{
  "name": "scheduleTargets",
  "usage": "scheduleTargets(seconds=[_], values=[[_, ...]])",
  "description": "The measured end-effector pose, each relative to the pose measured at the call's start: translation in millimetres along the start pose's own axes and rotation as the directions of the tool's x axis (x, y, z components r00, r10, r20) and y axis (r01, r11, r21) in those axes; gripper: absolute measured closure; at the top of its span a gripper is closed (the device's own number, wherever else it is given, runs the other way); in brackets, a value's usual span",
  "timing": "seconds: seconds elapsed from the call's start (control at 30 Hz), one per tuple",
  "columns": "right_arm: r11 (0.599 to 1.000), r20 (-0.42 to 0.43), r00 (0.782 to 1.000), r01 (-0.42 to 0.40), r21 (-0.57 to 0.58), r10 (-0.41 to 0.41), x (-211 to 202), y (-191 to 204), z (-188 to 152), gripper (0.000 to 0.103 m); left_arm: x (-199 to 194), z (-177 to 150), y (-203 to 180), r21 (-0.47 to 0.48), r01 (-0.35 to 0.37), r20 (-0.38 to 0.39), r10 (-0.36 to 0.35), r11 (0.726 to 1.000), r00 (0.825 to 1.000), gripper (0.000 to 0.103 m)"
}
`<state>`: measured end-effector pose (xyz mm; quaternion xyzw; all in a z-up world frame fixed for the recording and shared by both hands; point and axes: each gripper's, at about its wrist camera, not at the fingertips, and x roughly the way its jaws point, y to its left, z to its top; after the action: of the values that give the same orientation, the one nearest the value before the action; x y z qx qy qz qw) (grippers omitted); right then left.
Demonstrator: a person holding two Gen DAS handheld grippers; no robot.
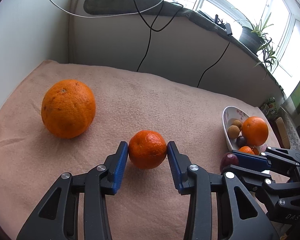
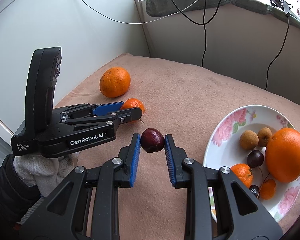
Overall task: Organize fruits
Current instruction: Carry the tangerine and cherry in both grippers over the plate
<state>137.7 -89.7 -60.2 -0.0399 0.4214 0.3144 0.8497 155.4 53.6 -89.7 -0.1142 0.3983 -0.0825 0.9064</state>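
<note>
Big orange (image 1: 68, 109), pitted skin w/ dark specks, loose on pink towel (image 1: 130, 104) at far left. Left gripper (image 1: 147, 150) clamped on small glossy mandarin (image 1: 147, 149) mid-towel. Right gripper (image 2: 152, 143) pinching dark red plum (image 2: 152, 140) just above towel. Flowered plate (image 2: 230, 120) at right w/ more fruit.

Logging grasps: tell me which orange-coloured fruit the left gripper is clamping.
The small mandarin between the left gripper pads; the big orange sits apart on the towel.
</note>
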Motion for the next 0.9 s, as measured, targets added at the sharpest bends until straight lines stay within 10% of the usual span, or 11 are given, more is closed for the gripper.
scheduleTargets(seconds=[0.9], values=[[0.988, 0.053, 0.992, 0.108, 0.113, -0.115, -85, -61, -56, 0.077, -17, 0, -82, 0.087, 0.114, 0.033, -0.117, 0.99, 0.993, 0.064]])
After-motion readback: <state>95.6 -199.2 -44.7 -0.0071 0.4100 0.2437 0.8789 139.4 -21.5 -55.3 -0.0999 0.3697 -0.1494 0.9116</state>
